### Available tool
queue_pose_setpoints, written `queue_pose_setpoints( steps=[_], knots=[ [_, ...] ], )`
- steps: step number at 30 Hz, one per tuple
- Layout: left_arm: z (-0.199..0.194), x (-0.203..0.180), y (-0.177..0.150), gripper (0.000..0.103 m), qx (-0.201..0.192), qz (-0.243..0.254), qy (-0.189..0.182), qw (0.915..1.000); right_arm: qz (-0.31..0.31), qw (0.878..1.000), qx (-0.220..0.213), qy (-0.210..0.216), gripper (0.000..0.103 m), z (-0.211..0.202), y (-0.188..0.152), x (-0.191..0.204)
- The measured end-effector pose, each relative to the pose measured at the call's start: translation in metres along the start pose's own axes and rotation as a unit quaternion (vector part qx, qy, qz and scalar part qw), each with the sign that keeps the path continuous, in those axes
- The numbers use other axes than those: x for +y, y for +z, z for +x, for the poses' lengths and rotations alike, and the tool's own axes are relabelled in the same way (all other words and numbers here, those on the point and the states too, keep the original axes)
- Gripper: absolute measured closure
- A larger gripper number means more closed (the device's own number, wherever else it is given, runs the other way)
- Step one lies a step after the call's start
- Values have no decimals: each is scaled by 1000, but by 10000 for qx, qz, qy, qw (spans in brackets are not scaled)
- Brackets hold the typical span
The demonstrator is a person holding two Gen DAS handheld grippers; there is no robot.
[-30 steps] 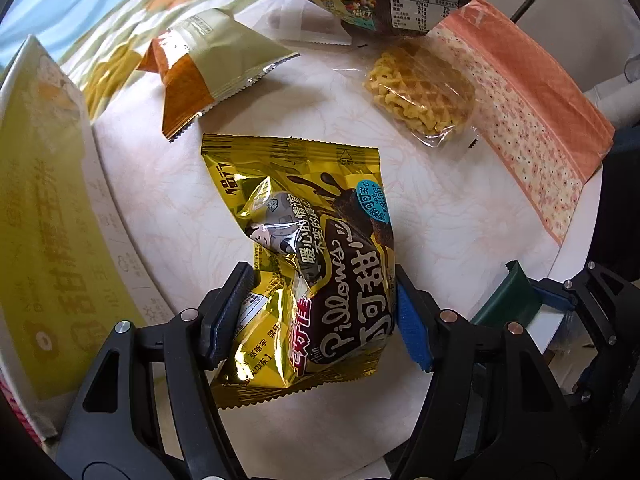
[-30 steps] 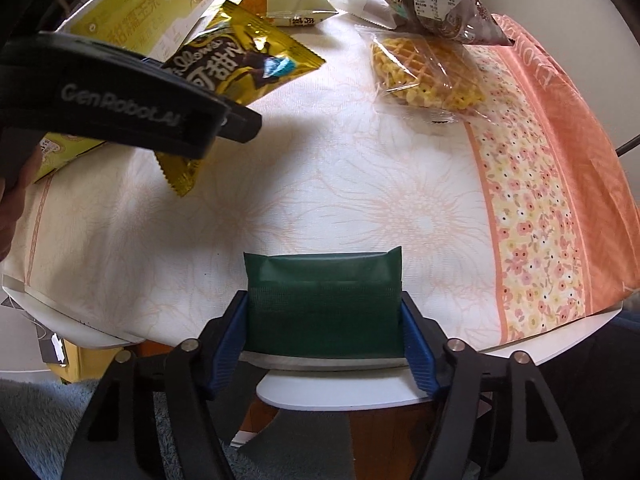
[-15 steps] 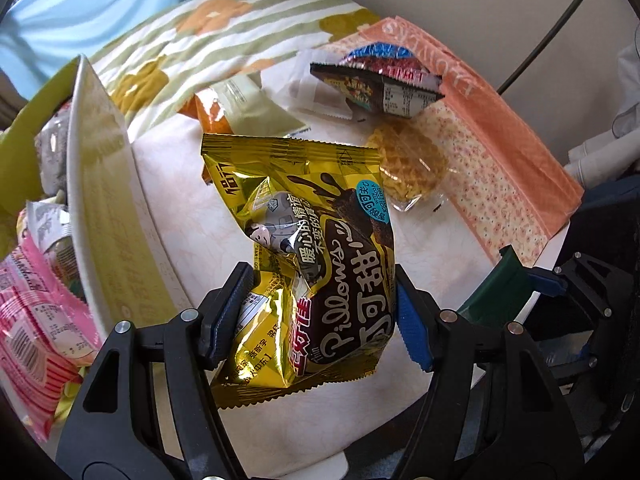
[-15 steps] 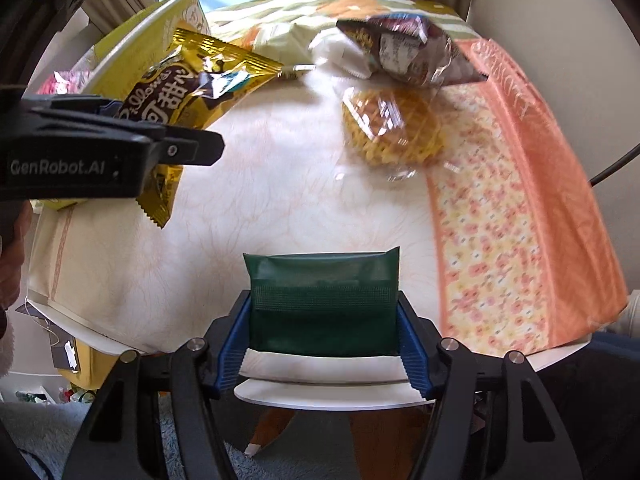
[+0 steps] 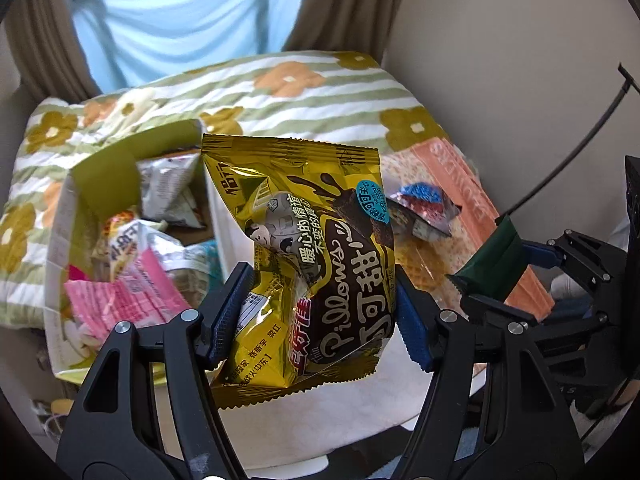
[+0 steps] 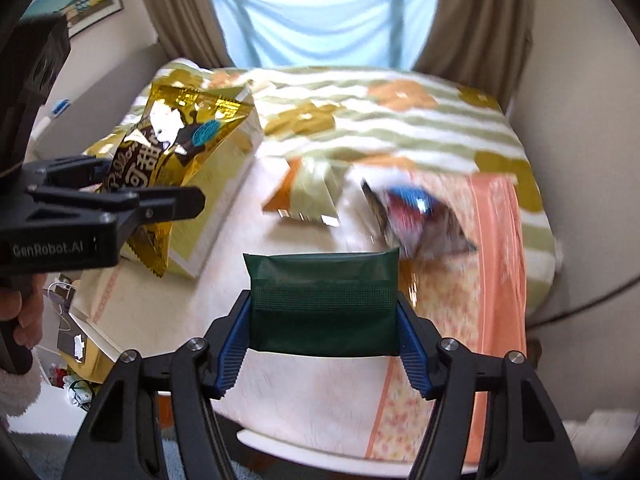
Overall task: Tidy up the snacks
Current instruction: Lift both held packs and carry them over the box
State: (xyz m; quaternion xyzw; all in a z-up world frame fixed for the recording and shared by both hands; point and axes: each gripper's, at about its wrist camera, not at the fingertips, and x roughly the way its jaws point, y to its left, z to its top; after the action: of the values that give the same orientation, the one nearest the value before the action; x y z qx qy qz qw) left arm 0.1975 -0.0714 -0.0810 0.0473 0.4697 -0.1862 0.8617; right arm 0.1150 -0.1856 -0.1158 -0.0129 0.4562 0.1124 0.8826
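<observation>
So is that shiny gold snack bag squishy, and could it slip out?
The gold snack bag is probably soft and puffy: its foil creases where the left gripper pinches it. It stands up past the fingers, so it's likely light. Glossy foil may be slippery, yet it looks firmly held.

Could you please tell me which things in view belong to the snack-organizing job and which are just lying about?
Part of the job:
gold snack bag in the left gripper
green packet in the right gripper
snack box, already holding packets
orange-green packet, blue-red packet and waffle pack on the table

Just lying about:
flowered blanket
curtains
</observation>
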Motion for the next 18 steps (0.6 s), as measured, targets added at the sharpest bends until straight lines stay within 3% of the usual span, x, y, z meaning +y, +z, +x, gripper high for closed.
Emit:
queue_pose_setpoints(
  steps=[9,18],
  knots=[
    [-27,116,24,38,-263,-619,441,9968,-370,9971,-392,540,41,5,95,54],
    [11,239,34,38,41,-1046,472,9934,-407,9950,-366,830,41,60,157,118]
  ],
)
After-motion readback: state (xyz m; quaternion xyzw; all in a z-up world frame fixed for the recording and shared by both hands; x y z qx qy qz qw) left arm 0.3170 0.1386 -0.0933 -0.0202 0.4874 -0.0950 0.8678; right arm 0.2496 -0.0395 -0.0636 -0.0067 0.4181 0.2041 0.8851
